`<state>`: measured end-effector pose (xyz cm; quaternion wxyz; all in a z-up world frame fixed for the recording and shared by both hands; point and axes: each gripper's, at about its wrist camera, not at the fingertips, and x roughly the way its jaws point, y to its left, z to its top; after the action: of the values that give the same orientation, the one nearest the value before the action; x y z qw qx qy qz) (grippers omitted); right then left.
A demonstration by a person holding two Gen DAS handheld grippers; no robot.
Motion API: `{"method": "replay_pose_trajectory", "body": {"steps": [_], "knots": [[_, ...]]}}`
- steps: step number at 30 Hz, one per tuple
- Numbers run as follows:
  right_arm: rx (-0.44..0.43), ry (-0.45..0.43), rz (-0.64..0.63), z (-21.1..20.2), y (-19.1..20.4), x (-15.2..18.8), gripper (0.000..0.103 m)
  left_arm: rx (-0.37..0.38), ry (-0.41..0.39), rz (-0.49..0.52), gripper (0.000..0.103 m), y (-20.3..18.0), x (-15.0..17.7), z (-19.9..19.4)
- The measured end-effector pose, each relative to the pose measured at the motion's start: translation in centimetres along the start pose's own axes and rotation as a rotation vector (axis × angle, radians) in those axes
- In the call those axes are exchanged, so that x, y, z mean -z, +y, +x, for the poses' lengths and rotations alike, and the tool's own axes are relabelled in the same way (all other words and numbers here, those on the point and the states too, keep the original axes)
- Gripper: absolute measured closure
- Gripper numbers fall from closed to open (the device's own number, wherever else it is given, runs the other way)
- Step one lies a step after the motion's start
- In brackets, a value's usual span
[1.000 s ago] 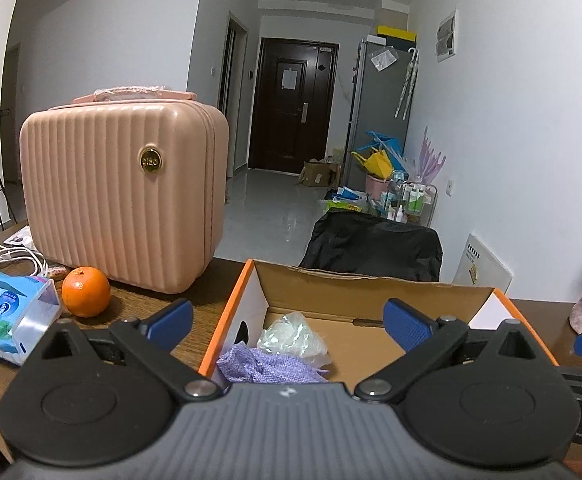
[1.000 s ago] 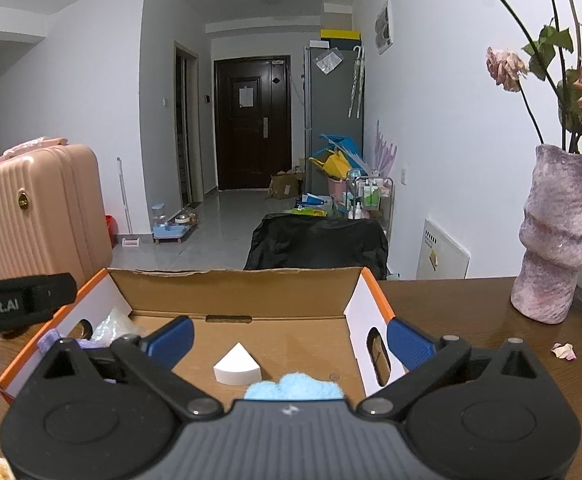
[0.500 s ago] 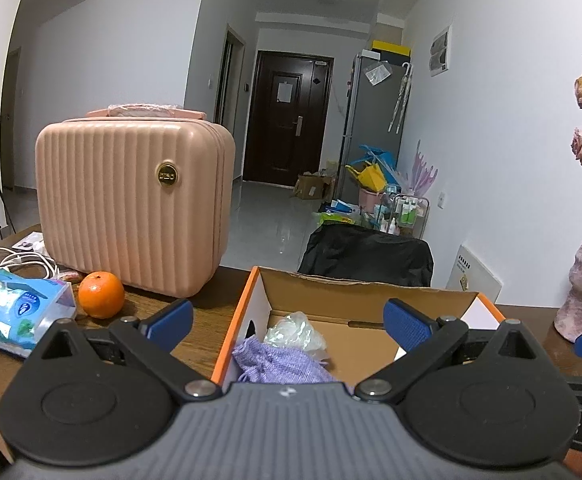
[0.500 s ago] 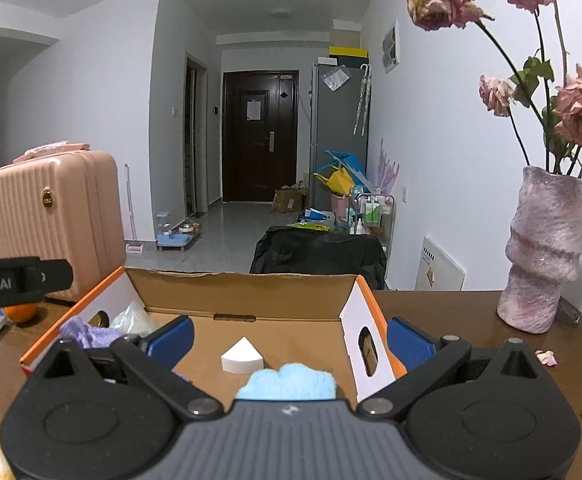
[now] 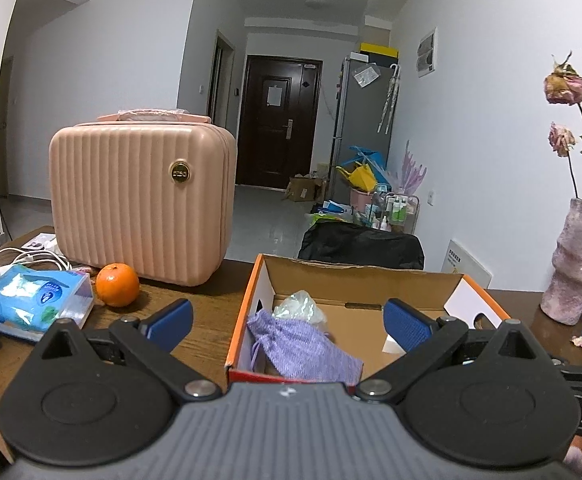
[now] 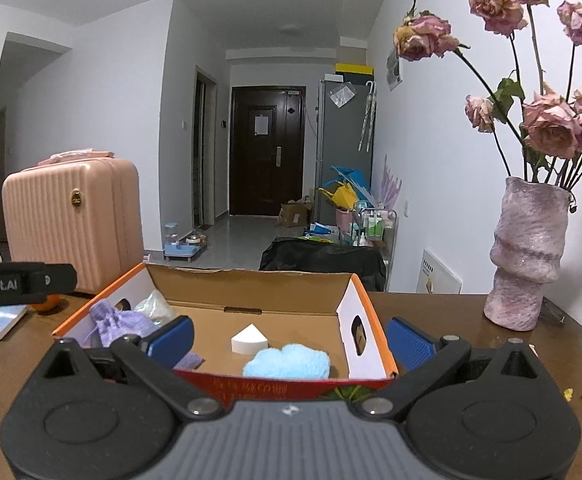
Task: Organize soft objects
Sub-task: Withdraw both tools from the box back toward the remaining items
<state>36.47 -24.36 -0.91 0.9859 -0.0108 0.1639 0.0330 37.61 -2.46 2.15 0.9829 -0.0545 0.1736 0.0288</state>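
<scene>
Now both tongs spread empty, cardboard box (image 6: 251,284) just ahead

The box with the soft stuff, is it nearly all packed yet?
Mostly, it looks like. The cardboard box already holds a purple pouch, a clear plastic bag, a white sponge wedge and a fluffy blue cloth. Both the left gripper and right gripper are open and empty. Nothing soft shows clearly outside the box.

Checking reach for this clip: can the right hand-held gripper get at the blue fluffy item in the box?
Probably yes: the right hand-held gripper is open, the box is open-topped, and nothing covers the blue fluffy item.
</scene>
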Motion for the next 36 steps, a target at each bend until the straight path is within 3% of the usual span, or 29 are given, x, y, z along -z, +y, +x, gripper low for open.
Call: {"method": "replay_pose_trajectory", "body": {"steps": [36], "knots": [[-0.055,0.010,-0.038,-11.8,1.5,7.1,0.000,0.028,0.040,0.120,0.000,2.8,6.8,-11.5]]}}
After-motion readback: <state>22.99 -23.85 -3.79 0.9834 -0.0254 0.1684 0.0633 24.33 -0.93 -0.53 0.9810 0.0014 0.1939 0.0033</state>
